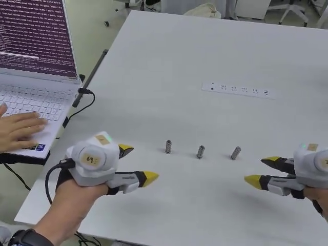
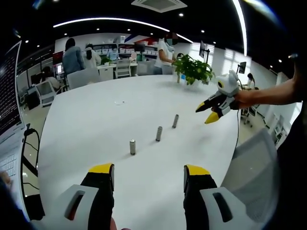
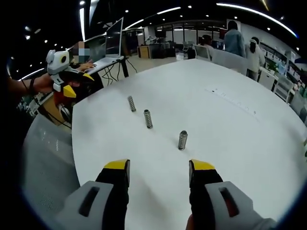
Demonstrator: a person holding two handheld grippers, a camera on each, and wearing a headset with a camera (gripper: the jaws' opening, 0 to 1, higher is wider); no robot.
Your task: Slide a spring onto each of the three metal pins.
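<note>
Three short upright metal pins stand in a row on the white table (image 1: pixel 205 61): left pin (image 1: pixel 168 146), middle pin (image 1: pixel 200 151), right pin (image 1: pixel 235 152). In the right gripper view the pins (image 3: pixel 182 140) (image 3: pixel 148 119) (image 3: pixel 131 103) look ribbed, like coils around them. My left gripper (image 1: pixel 139 163) hovers open, left of the row, nothing between its yellow-tipped fingers (image 2: pixel 148 170). My right gripper (image 1: pixel 259 170) is open too, right of the row and apart from it (image 3: pixel 159 165). The nearest pin (image 2: pixel 133 146) lies just ahead of the left jaws.
An open laptop (image 1: pixel 36 61) sits at the left table edge with a hand (image 1: pixel 18 130) on its keyboard. Black cables (image 1: pixel 84 95) run beside it. A white power strip (image 1: pixel 238 90) lies behind the pins. Office chairs and people are beyond the table.
</note>
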